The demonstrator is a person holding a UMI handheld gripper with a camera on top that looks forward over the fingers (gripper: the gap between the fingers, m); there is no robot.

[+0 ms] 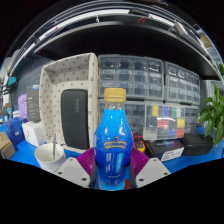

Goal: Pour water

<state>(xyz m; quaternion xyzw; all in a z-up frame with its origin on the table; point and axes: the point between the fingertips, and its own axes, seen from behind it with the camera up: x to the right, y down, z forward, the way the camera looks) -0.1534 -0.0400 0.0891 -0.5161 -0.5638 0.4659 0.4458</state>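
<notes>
A blue bottle [114,145] with an orange-yellow cap and a blue label stands upright between my fingers, filling the space ahead of them. My gripper [113,170] is shut on the bottle's lower body, the purple pads [87,160] pressing it from both sides. A white cup [49,154] sits on the blue table to the left of the bottle, beyond the left finger. The bottle's base is hidden below the fingers.
A white microwave [70,105] stands behind the cup. Plastic drawer cabinets [135,78] line the back wall. Clear boxes [163,122] and small items lie to the right, with a green plant [214,112] at the far right. The table is blue [25,160].
</notes>
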